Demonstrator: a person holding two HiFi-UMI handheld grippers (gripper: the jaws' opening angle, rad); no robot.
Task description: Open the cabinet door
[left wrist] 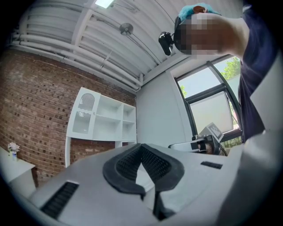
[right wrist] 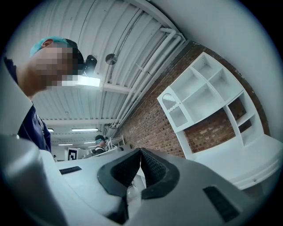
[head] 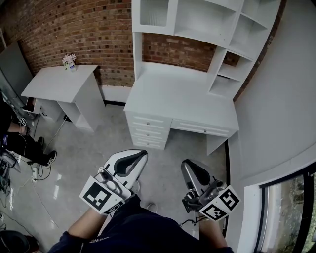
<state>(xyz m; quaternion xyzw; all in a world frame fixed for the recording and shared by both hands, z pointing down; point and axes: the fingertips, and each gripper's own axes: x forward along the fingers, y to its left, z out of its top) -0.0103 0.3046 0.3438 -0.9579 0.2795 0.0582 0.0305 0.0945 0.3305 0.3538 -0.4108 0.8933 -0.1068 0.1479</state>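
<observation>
A white desk with a shelf hutch point(head: 187, 94) stands against the brick wall. The cabinet door point(head: 154, 12) with a frosted pane sits shut at the hutch's upper left. It also shows in the left gripper view as the cabinet door point(left wrist: 84, 112) and in the right gripper view as the cabinet door point(right wrist: 174, 106). My left gripper point(head: 136, 154) and right gripper point(head: 190, 165) are held low over the floor, well short of the desk. The left gripper point(left wrist: 141, 148) has its jaws shut on nothing. So does the right gripper point(right wrist: 140, 152).
A small white side table point(head: 59, 81) with a flower pot point(head: 69, 60) stands at the left. A seated person point(head: 19, 143) and floor cables point(head: 39, 173) are at the far left edge. Desk drawers point(head: 148, 129) face me. A white wall and a window point(head: 291, 212) close the right side.
</observation>
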